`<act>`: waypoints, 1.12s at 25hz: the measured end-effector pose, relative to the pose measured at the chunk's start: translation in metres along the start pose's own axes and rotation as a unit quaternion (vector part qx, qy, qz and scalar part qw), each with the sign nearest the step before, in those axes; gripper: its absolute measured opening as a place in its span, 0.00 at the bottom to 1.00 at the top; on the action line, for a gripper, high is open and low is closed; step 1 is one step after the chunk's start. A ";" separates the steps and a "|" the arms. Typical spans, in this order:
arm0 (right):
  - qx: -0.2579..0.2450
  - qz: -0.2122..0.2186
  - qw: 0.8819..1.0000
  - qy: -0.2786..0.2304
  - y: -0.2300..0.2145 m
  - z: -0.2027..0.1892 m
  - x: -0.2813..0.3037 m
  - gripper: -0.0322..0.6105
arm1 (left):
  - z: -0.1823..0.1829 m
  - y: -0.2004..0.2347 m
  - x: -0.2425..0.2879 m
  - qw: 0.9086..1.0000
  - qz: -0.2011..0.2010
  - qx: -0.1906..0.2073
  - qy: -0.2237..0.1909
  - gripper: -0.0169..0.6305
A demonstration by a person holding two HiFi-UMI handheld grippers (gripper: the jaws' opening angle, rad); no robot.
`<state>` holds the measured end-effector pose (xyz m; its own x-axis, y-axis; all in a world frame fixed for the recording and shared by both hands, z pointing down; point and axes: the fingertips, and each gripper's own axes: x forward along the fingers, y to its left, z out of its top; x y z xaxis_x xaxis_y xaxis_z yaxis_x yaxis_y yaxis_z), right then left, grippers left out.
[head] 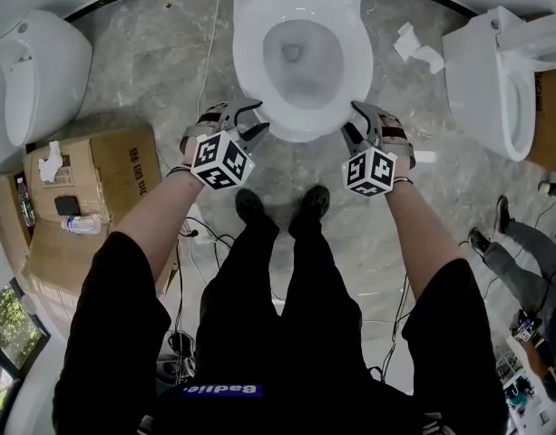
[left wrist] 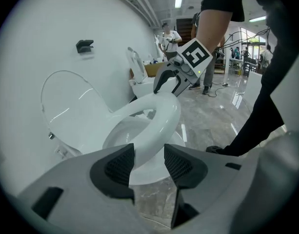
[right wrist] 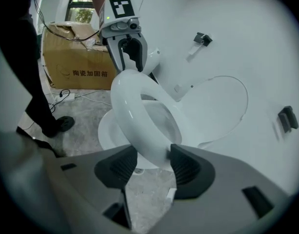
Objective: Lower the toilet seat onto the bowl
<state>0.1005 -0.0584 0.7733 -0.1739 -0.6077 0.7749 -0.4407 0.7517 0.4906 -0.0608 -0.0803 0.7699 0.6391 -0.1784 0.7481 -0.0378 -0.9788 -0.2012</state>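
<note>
grey marbled floor spreads under everything, and on it stands the white toilet bowl, straight ahead of my feet. behind the bowl the lid stands up against the wall, so it plays no part in this step.

the toilet seat is the thing that matters. in both gripper views it hangs tilted above the bowl's rim, hinged at the back with its front end lifted, and a wedge of air shows between ring and porcelain. it is neither upright nor down. i judge it nearer down than up, with the last part of the drop left to do.

my left gripper is clamped on the front-left of the ring and my right gripper on the front-right. in each, the seat's thick white rim fills the gap between the jaws. the ribbed dark pads sit against the rim on either side, as far as i can tell — the jaws stand wide only because the rim is wide.

what is left, as i read it — bring the front of the seat down until it lies flat on the bowl, then let go with both grippers.
</note>
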 end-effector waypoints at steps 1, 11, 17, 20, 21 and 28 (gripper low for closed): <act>-0.008 0.005 1.000 0.001 0.009 -0.004 0.004 0.36 | -0.006 -0.006 0.004 1.000 -0.005 -0.001 0.004 0.32; -0.058 0.027 0.998 0.005 0.071 -0.041 0.053 0.42 | -0.054 -0.047 0.055 1.000 -0.008 -0.010 0.020 0.29; -0.071 0.046 0.996 0.006 0.092 -0.055 0.077 0.45 | -0.075 -0.058 0.078 0.999 -0.015 -0.023 0.035 0.28; -0.076 0.056 0.995 0.007 0.097 -0.060 0.085 0.45 | -0.083 -0.061 0.087 0.998 -0.023 -0.033 0.051 0.28; -0.077 0.060 0.995 0.008 0.099 -0.061 0.087 0.45 | -0.085 -0.062 0.089 0.997 -0.026 -0.036 0.055 0.28; -0.075 0.091 0.993 0.029 0.112 -0.064 0.098 0.45 | -0.097 -0.068 0.098 0.993 -0.050 -0.073 0.076 0.28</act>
<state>0.0906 -0.0172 0.9300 -0.1848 -0.4458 0.8758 -0.2697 0.8800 0.3910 -0.0701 -0.0412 0.9179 0.5232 -0.0816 0.8483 -0.0980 -0.9946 -0.0353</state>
